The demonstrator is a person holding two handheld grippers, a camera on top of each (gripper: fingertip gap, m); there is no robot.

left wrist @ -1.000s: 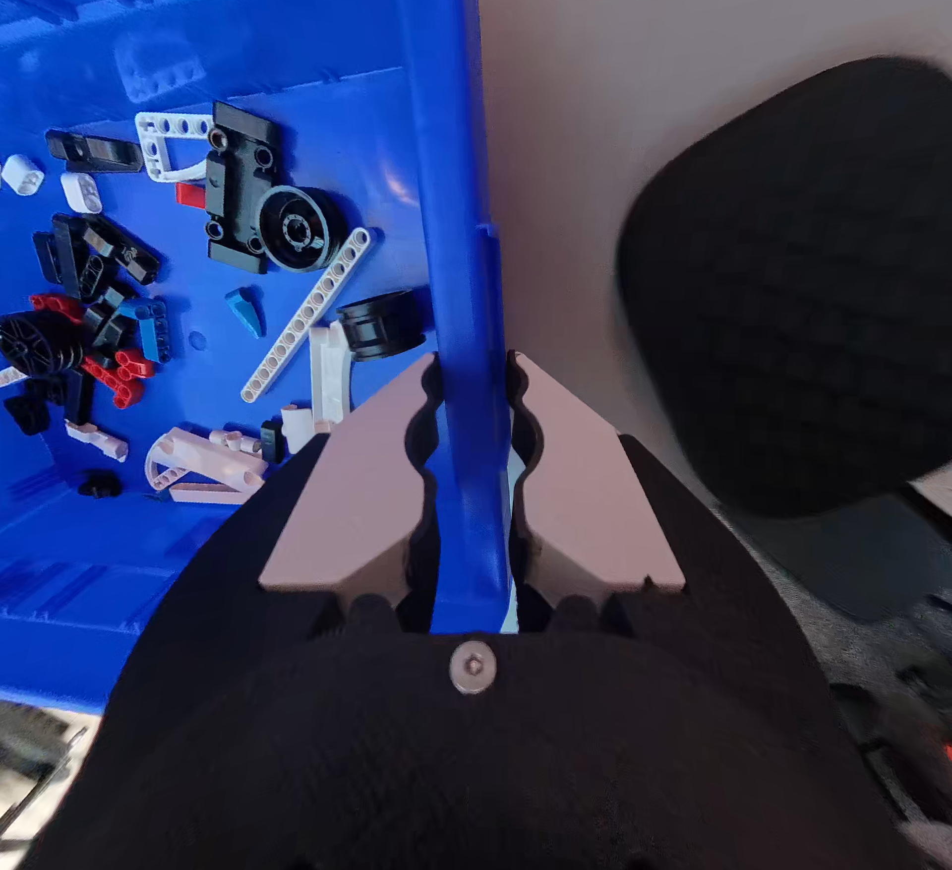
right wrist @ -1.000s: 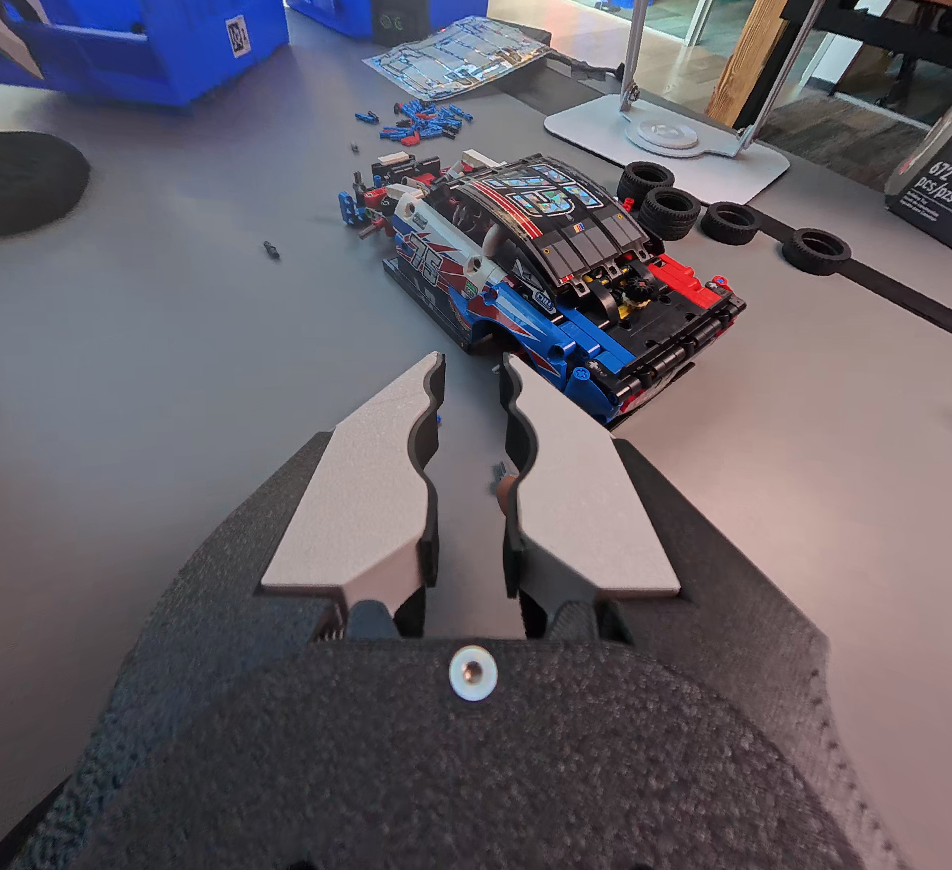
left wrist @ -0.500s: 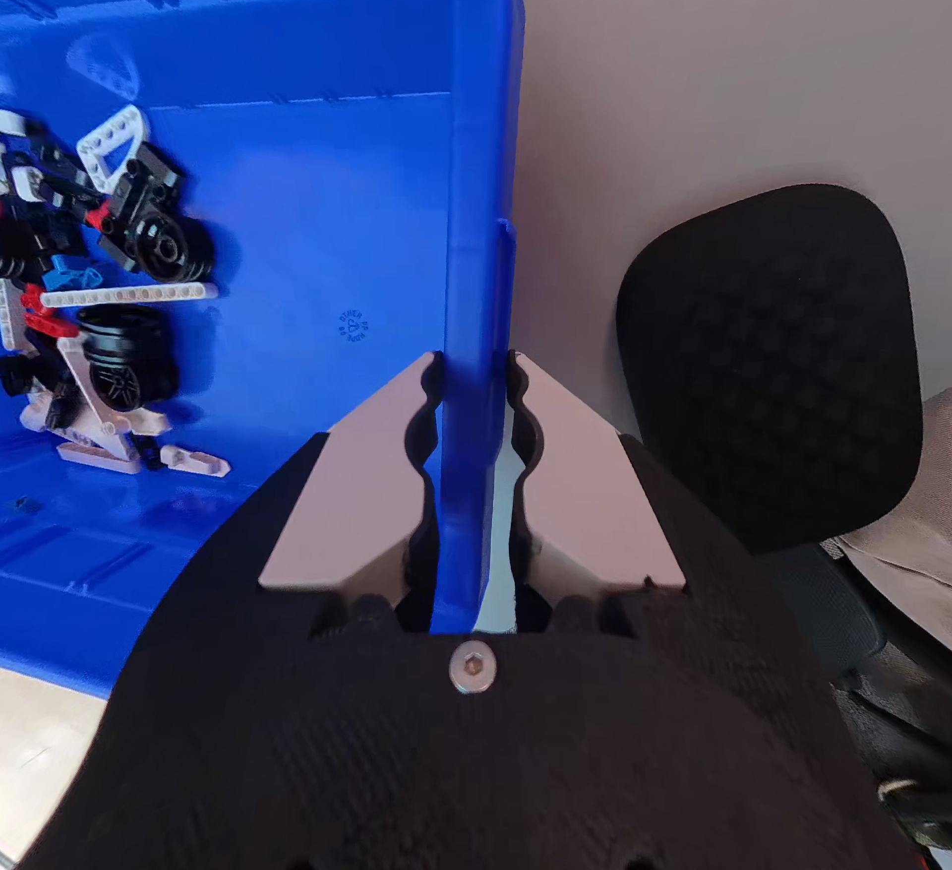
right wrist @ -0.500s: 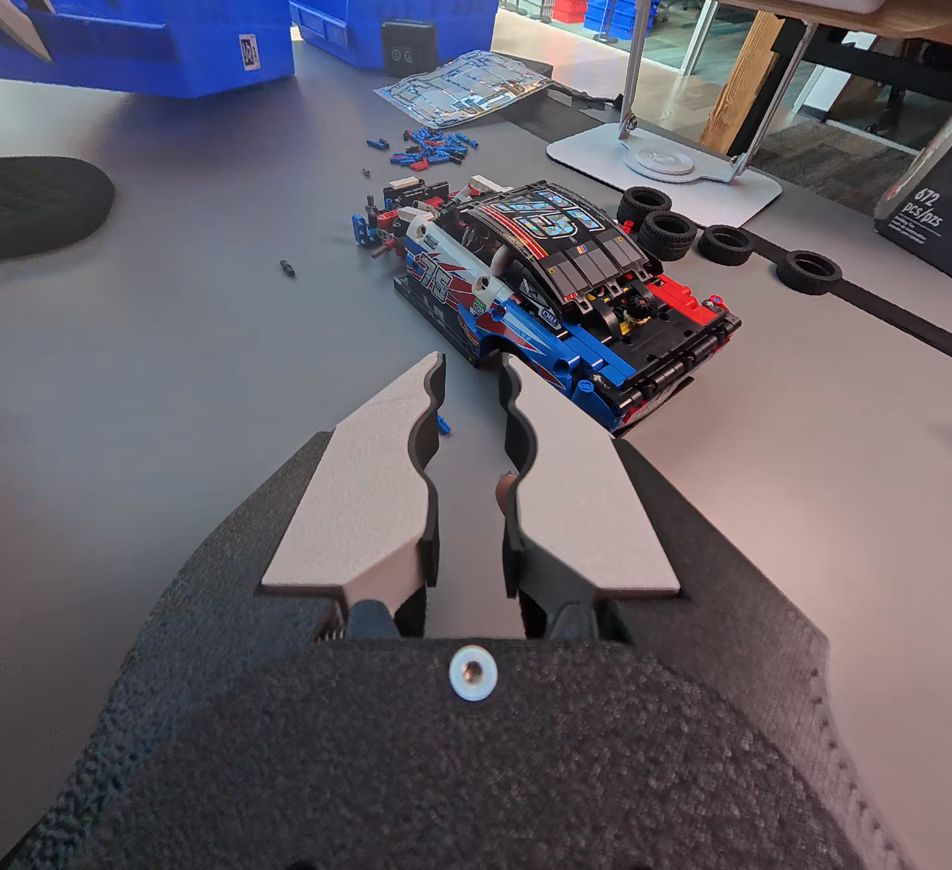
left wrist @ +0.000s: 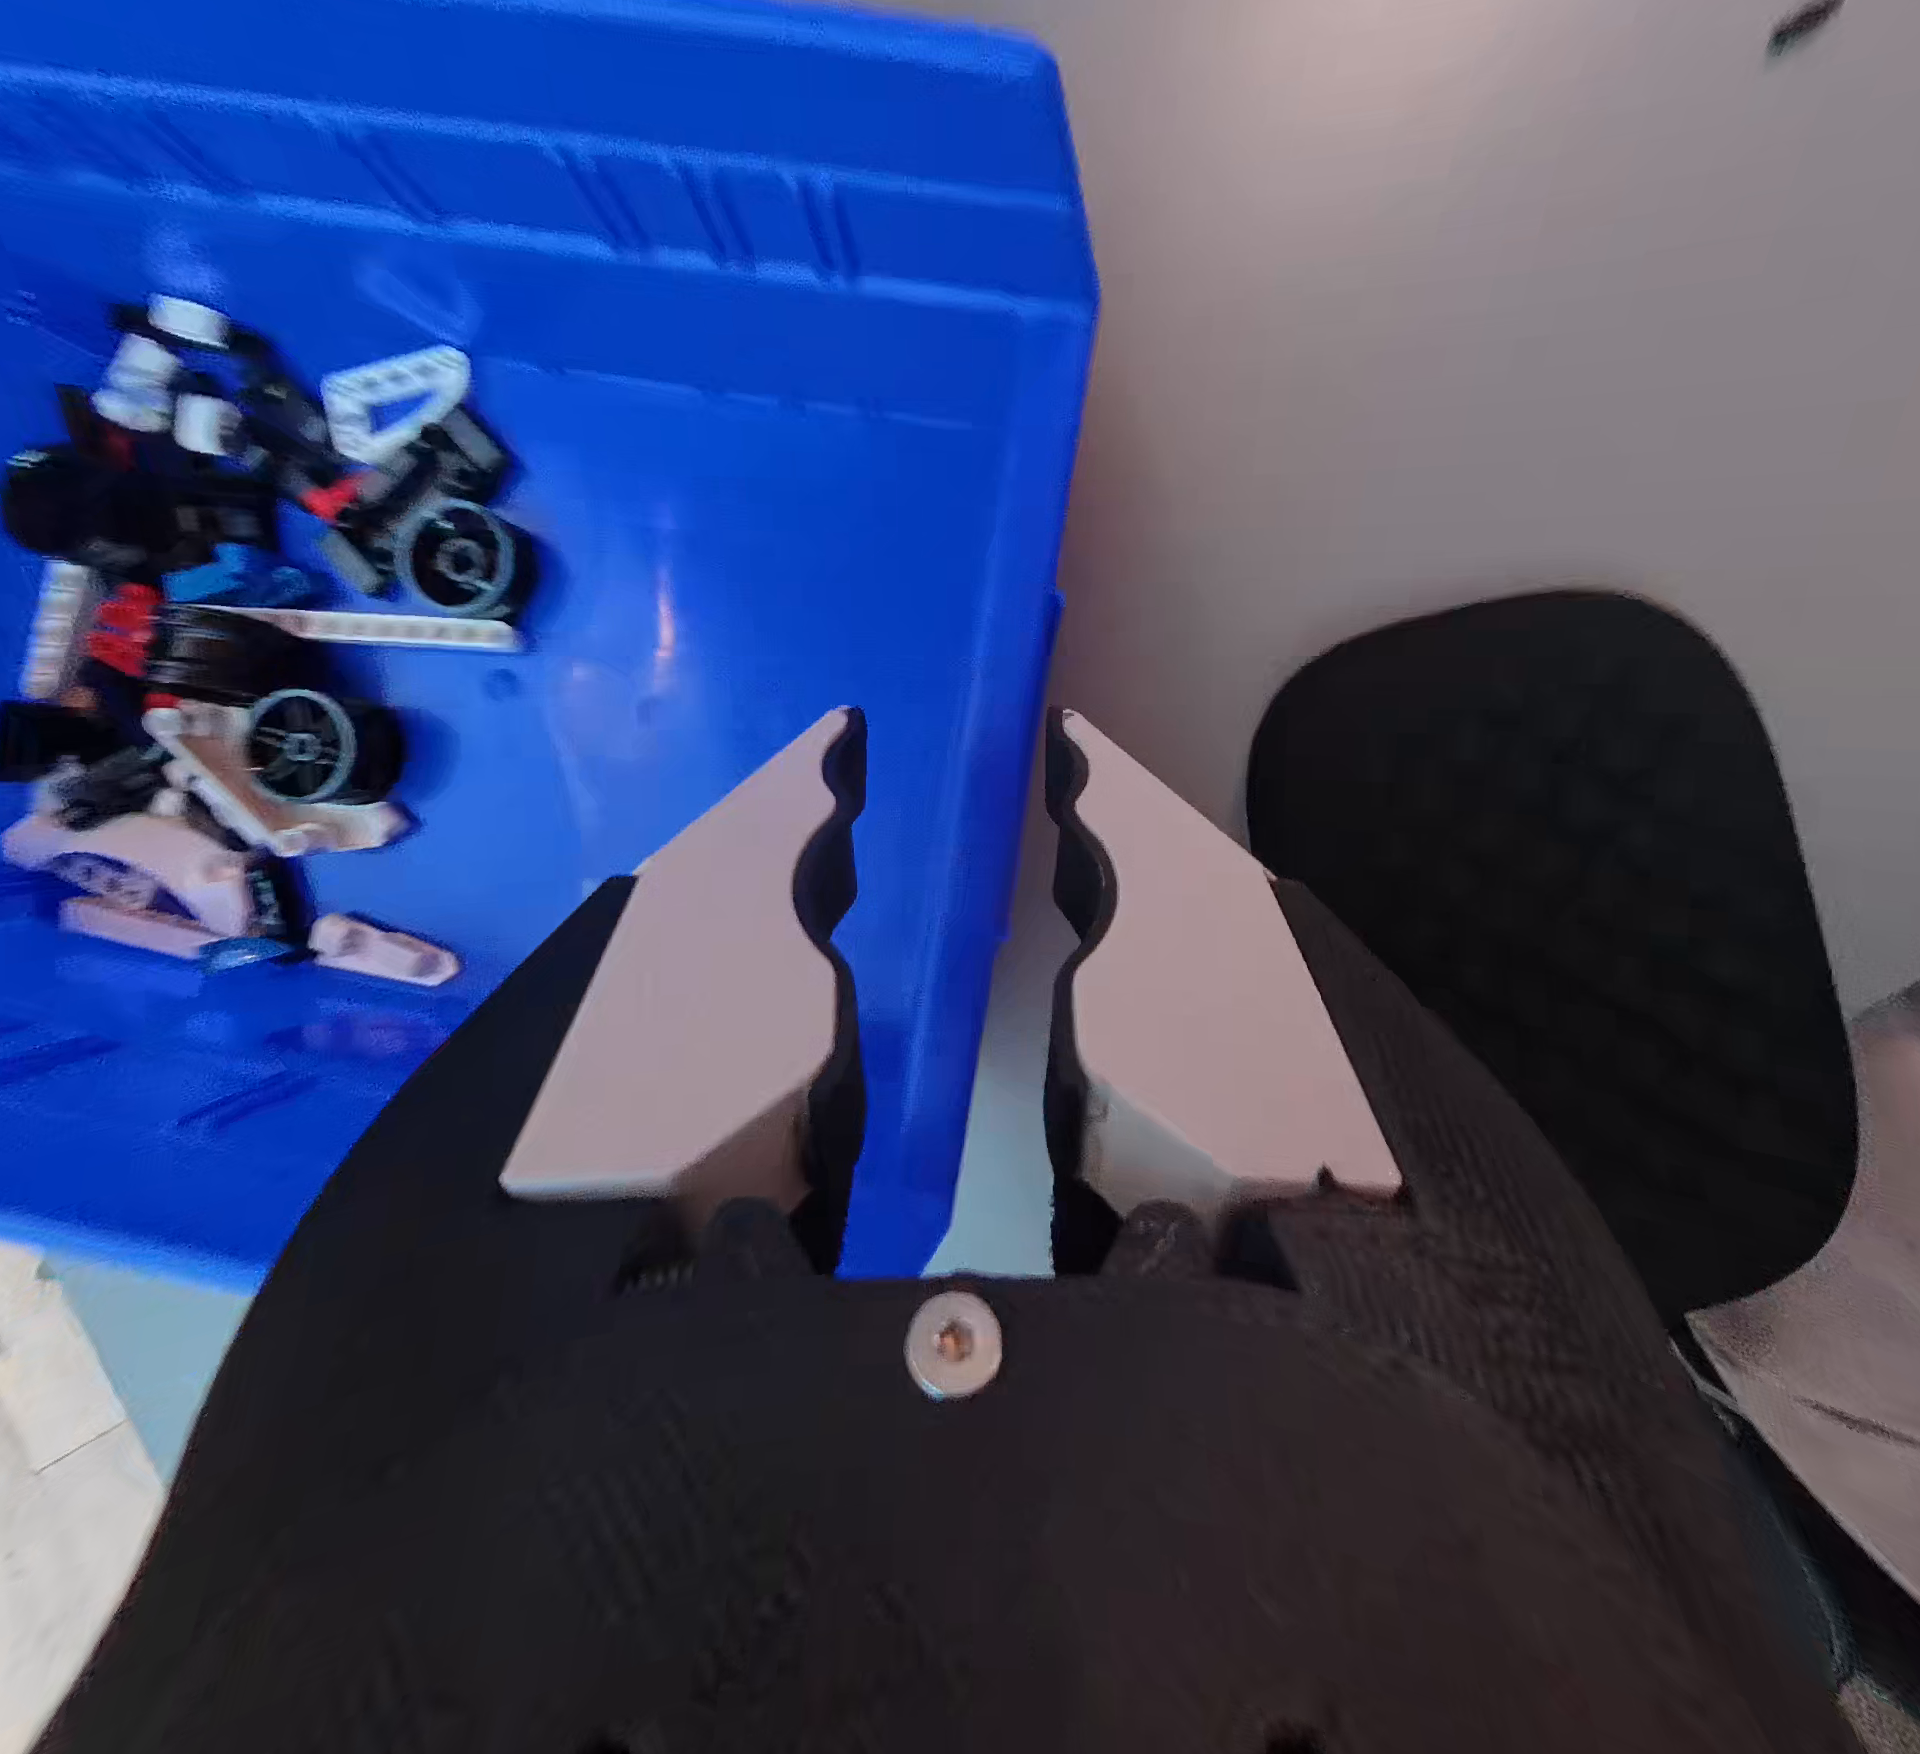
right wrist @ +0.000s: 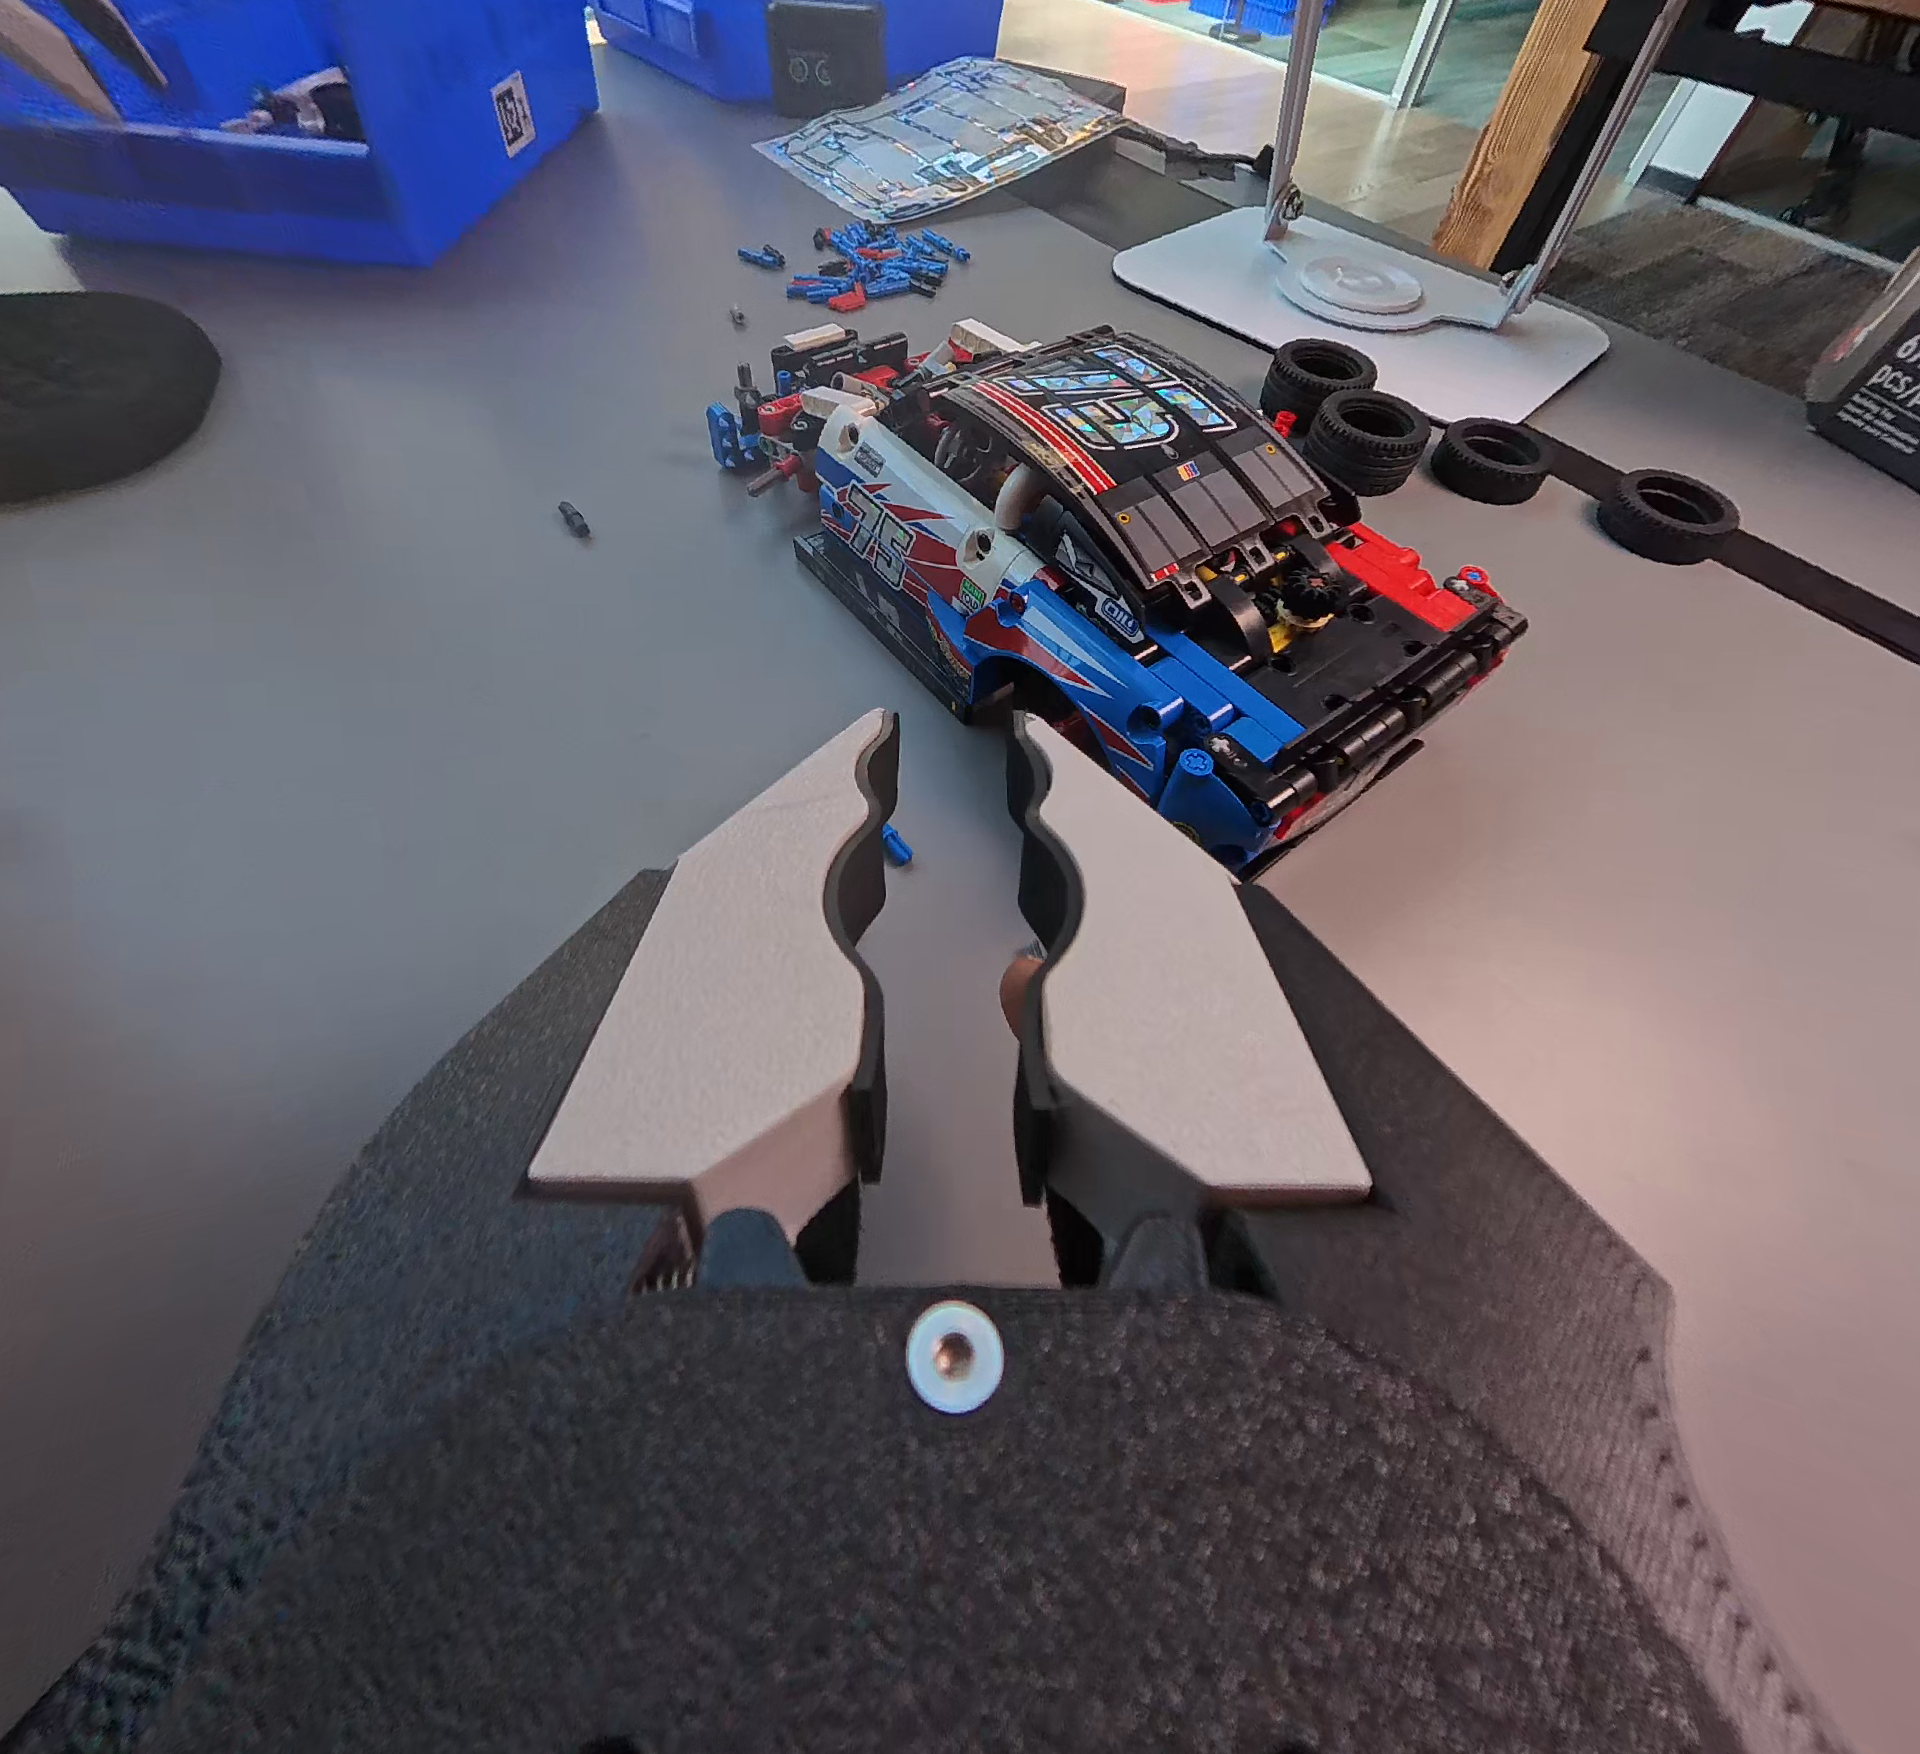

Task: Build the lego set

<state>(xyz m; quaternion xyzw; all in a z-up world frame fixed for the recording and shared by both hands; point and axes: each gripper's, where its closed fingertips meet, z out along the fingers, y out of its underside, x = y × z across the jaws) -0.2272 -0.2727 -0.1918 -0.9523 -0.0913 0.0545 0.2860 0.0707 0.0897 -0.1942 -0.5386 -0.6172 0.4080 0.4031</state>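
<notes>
Left gripper (left wrist: pixel 954 728), clamped on the side wall of the blue bin (left wrist: pixel 727 270) half a second ago, is now standing released; jaws are straddling that wall with a gap on each side. Loose lego pieces (left wrist: pixel 239 624) are lying bunched at the bin's left side, well apart from the fingers. Black pad (left wrist: pixel 1558 925) is sitting just right of the bin.

Right gripper (right wrist: pixel 954 738) is hanging over the grey table (right wrist: pixel 364 665), jaws parted as before, gripping nothing. Lego race car (right wrist: pixel 1122 561) is sitting just ahead and right of the fingertips, nearer than earlier. A small blue pin (right wrist: pixel 896 844) is lying by the left finger. Four black tyres (right wrist: pixel 1475 447) are lined up beyond the car; blue pins (right wrist: pixel 873 265) are scattered farther off.
</notes>
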